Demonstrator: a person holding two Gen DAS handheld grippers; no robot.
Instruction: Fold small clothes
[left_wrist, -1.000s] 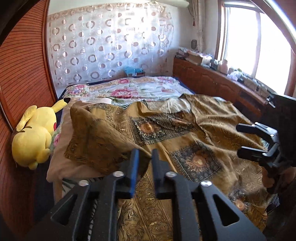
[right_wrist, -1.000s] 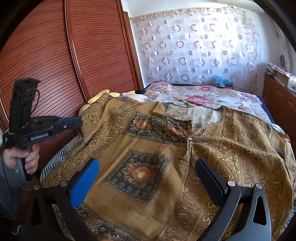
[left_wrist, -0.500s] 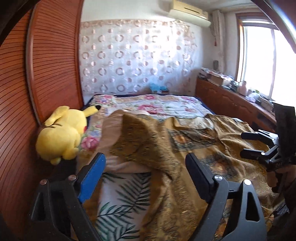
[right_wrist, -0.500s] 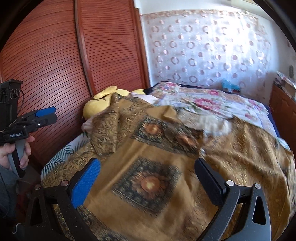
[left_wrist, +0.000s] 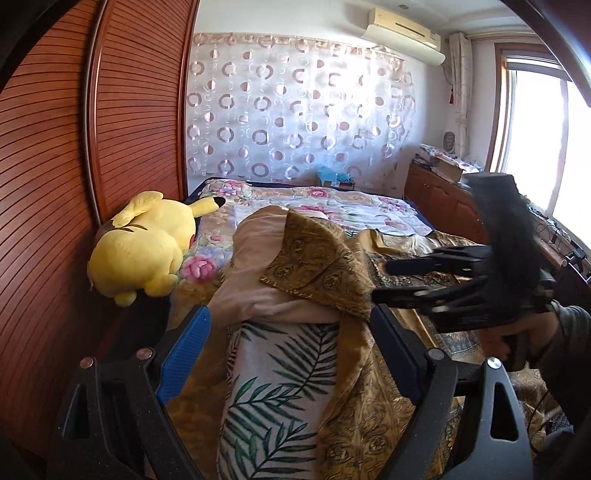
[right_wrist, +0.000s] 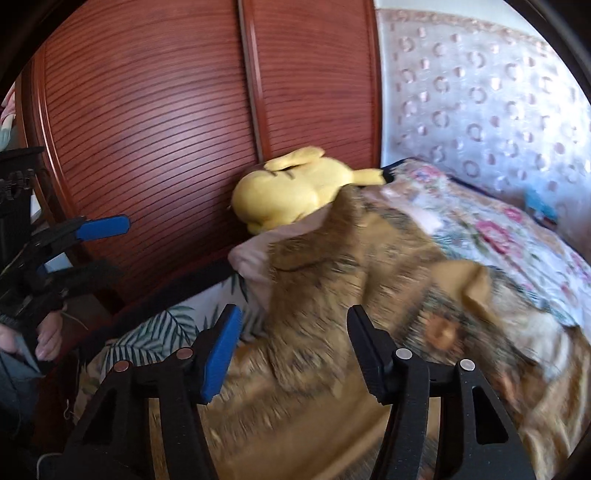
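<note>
A bedroom with a slatted red-brown wardrobe (left_wrist: 48, 206) along one side holds a bed (left_wrist: 280, 373) whose leaf-print sheet shows at the near edge. The left gripper (left_wrist: 291, 354) stands with its jaws wide apart above that sheet, holding nothing. The right gripper (right_wrist: 291, 350) has its jaws closing over the gold patterned garment (right_wrist: 332, 280), the cloth in the gap but no pad visibly pressing it; motion blur hides finer contact. The garment lies spread across the bed, one sleeve thrown over a pale pink pillow (left_wrist: 255, 258). Beside the pillow, against the wardrobe, lies a yellow plush toy (left_wrist: 144, 243). Beyond are a floral quilt (left_wrist: 325, 206) and a ring-patterned curtain (left_wrist: 295, 110).
</note>
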